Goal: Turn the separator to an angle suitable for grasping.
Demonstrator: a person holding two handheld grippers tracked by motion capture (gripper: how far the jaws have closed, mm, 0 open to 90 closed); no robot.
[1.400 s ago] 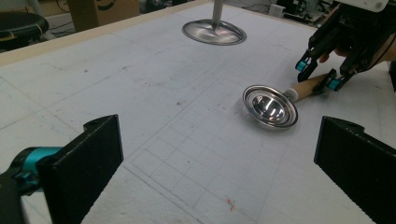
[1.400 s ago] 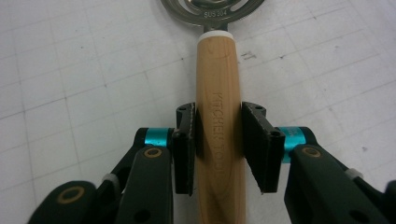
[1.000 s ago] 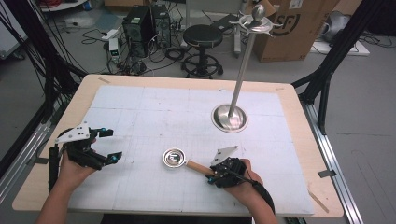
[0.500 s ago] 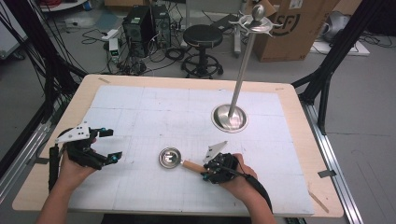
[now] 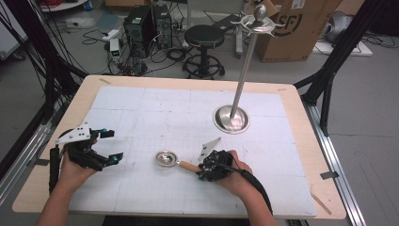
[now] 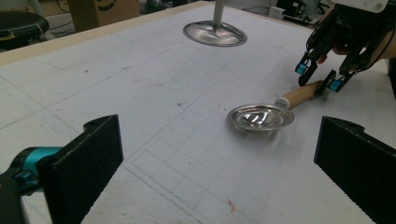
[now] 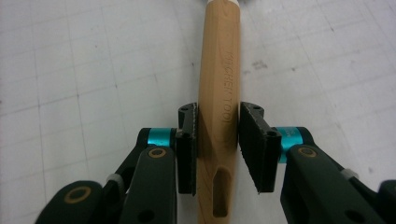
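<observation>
Right tongs [image 7: 217, 140] clamped on the pale wooden handle [image 7: 219, 93] of a shallow steel ladle [image 5: 167, 158], jaws just drawn in against both its sides. Ladle flat on the white gridded desk [image 5: 141, 108] (bowl toward the centre, near the steel stand's round base [image 5: 231, 118]). Left tongs [image 5: 109, 147] wide apart, empty, well clear at the desk's left.

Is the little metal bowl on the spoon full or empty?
Empty. The ladle lies flat on the table; its shiny bowl shows bare metal and reflections inside.
</observation>
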